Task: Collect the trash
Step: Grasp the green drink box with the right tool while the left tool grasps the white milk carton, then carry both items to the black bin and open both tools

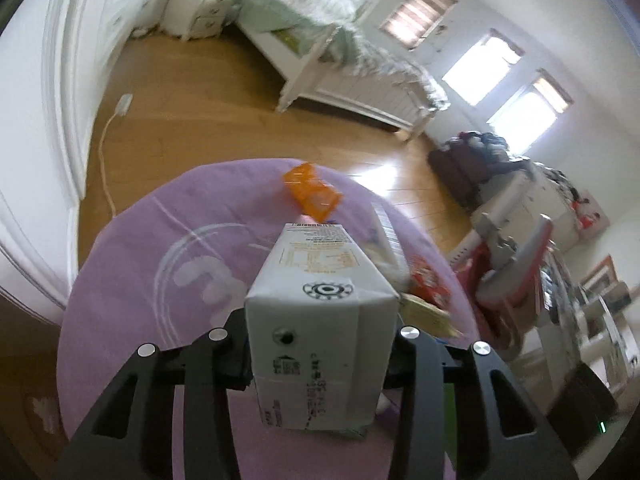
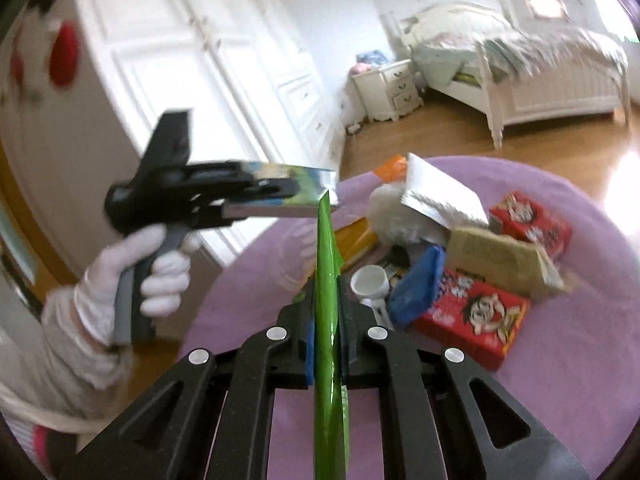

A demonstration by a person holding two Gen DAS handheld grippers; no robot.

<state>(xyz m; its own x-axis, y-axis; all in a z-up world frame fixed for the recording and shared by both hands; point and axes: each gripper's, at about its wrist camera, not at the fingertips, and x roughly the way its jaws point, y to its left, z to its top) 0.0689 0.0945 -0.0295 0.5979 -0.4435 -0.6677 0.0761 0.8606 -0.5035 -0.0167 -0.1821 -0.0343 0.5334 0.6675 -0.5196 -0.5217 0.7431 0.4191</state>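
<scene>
Left tool (image 1: 320,360): clamped on a white drink carton (image 1: 320,312), held clear above the purple-covered bench (image 1: 132,248). Right tool (image 2: 325,320): closed flat on a green wrapper (image 2: 326,264). Remaining trash, ahead of the right tool: red boxes (image 2: 472,316), tan packet (image 2: 500,260), white cup (image 2: 370,280). Step judged: pick-up done, both pieces lifted. Next required: carriage to a bin, none in view.

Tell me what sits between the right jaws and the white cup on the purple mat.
The right gripper is shut on a green wrapper, filling its jaws. The white cup lies just beyond, nothing else visible between.
</scene>
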